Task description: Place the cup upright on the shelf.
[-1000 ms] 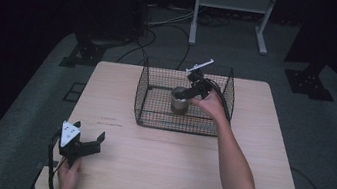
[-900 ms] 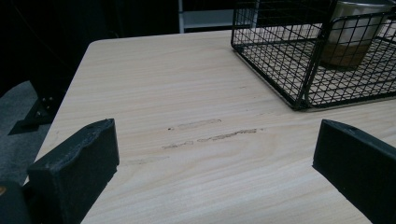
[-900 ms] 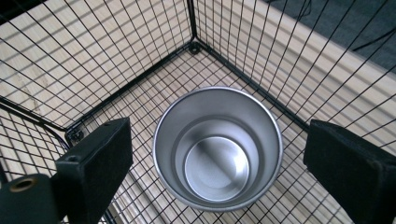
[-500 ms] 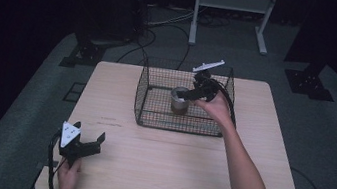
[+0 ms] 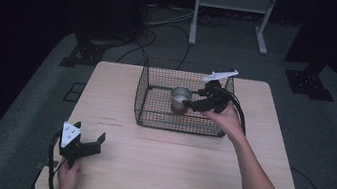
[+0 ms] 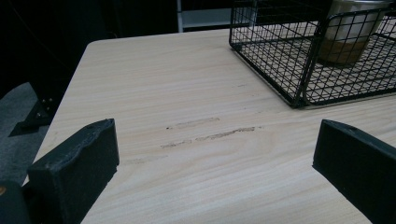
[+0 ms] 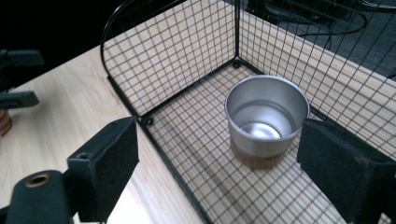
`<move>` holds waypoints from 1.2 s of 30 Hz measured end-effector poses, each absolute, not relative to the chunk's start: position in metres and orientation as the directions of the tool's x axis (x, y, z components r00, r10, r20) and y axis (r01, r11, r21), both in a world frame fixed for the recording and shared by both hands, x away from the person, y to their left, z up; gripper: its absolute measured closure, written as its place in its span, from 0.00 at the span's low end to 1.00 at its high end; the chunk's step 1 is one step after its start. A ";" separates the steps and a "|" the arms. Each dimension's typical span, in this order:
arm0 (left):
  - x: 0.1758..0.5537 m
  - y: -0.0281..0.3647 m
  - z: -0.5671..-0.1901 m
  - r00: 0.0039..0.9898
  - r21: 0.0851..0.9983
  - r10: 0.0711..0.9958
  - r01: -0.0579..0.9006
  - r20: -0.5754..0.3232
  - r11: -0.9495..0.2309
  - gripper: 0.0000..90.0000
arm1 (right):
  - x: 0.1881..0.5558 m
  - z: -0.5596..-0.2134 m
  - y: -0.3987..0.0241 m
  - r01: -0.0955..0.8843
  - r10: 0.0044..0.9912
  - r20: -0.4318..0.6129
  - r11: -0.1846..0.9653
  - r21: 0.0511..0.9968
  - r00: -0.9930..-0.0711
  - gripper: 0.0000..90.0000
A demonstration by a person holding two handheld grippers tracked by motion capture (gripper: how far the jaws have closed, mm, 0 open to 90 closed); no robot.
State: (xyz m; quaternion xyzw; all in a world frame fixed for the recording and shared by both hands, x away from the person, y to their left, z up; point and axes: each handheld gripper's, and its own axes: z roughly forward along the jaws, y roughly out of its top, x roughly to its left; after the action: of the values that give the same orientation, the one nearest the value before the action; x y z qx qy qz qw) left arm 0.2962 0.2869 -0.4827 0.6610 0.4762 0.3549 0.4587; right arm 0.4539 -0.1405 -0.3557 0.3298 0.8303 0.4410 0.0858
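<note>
Upright, empty silver cup (image 7: 266,115), brown base

room was dim, surroundings near black; table (image 5: 164,175) lit evenly from above, soft shadows; metal cup (image 7: 266,116) showed mild glare; near jaws slightly blurred.

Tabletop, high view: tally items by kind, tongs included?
Wire basket: 1
Metal cup, standing inside the basket: 1
Tongs: 2, left and right
Total: 4
</note>
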 end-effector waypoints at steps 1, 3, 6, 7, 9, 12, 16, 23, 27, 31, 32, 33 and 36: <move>0.296 0.287 -0.483 0.294 0.945 0.955 0.303 0.032 -0.125 0.00 | 0.448 -0.355 -0.144 0.468 0.619 0.148 0.394 0.791 -0.771 0.13; 0.296 0.287 -0.483 0.294 0.944 0.955 0.304 0.033 -0.127 0.00 | 0.446 -0.354 -0.145 0.467 0.618 0.147 0.395 0.791 -0.772 0.13; 0.296 0.287 -0.483 0.295 0.944 0.955 0.304 0.035 -0.129 0.00 | 0.437 -0.352 -0.152 0.448 0.610 0.137 0.393 0.803 -0.780 0.14; 0.296 0.287 -0.483 0.295 0.944 0.955 0.304 0.035 -0.129 0.00 | 0.435 -0.352 -0.153 0.443 0.608 0.135 0.391 0.807 -0.782 0.14; 0.296 0.286 -0.483 0.294 0.944 0.955 0.305 0.035 -0.128 0.00 | 0.427 -0.352 -0.158 0.434 0.599 0.130 0.397 0.809 -0.790 0.14; 0.296 0.286 -0.483 0.296 0.943 0.955 0.305 0.037 -0.131 0.00 | 0.421 -0.352 -0.162 0.429 0.597 0.127 0.397 0.811 -0.792 0.14; 0.296 0.286 -0.483 0.295 0.944 0.955 0.304 0.035 -0.128 0.00 | 0.409 -0.353 -0.168 0.419 0.583 0.129 0.396 0.817 -0.802 0.14; 0.296 0.286 -0.483 0.295 0.942 0.955 0.305 0.045 -0.138 0.00 | 0.393 -0.353 -0.179 0.403 0.583 0.103 0.413 0.817 -0.806 0.14; 0.296 0.285 -0.483 0.294 0.943 0.955 0.305 0.041 -0.134 0.00 | 0.384 -0.358 -0.188 0.408 0.587 0.102 0.416 0.813 -0.803 0.14; 0.296 0.285 -0.483 0.294 0.942 0.955 0.307 0.043 -0.136 0.00 | 0.377 -0.364 -0.195 0.414 0.589 0.108 0.415 0.810 -0.801 0.14; 0.296 0.285 -0.483 0.294 0.942 0.955 0.307 0.043 -0.137 0.00 | 0.374 -0.366 -0.197 0.418 0.592 0.110 0.414 0.809 -0.799 0.14; 0.296 0.285 -0.483 0.294 0.942 0.955 0.306 0.045 -0.139 0.00 | 0.372 -0.369 -0.200 0.420 0.590 0.115 0.411 0.809 -0.799 0.14; 0.296 0.285 -0.483 0.294 0.941 0.955 0.308 0.044 -0.139 0.00 | 0.364 -0.375 -0.207 0.426 0.596 0.127 0.394 0.814 -0.793 0.14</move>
State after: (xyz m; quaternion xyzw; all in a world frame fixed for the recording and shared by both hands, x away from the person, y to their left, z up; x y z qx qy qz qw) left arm 0.2959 0.2851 -0.4827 0.6648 0.4750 0.3569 0.4528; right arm 0.3641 -0.2075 -0.3752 0.3080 0.8297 0.4562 0.0930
